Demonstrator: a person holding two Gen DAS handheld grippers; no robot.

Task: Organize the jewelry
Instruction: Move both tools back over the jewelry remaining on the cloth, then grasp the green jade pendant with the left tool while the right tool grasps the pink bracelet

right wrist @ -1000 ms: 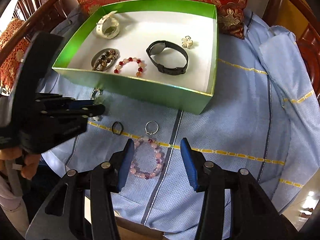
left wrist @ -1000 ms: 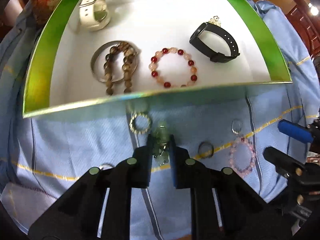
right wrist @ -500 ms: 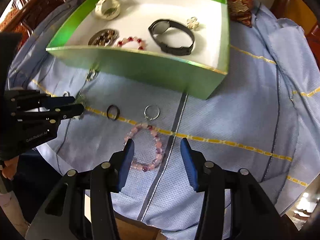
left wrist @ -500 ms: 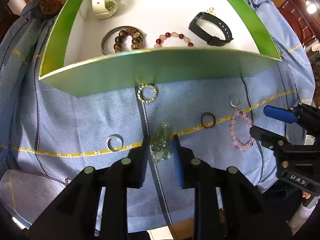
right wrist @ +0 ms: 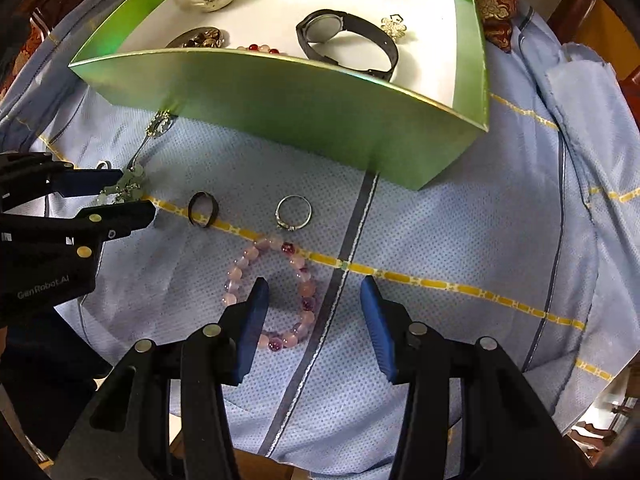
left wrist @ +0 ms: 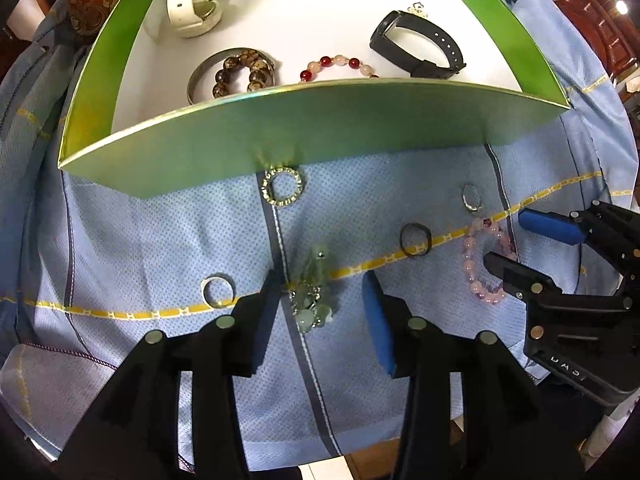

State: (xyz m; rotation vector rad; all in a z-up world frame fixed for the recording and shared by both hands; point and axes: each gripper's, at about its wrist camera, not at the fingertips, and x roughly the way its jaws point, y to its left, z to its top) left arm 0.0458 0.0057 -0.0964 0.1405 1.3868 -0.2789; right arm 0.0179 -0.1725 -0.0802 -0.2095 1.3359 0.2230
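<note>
With both the left gripper and the right gripper held apart, the light, floppy jade charm (at the box's 6 o'clock) is best pinched across its bunched middle.

Glossy green cardboard box, matt woven blue cloth, shiny metal ring, polished pink bead bracelet.

Both wrist cams sit low and close, looking forward across the blue cloth toward the green box. Left cam's further left; both catch the same pink bracelet.
</note>
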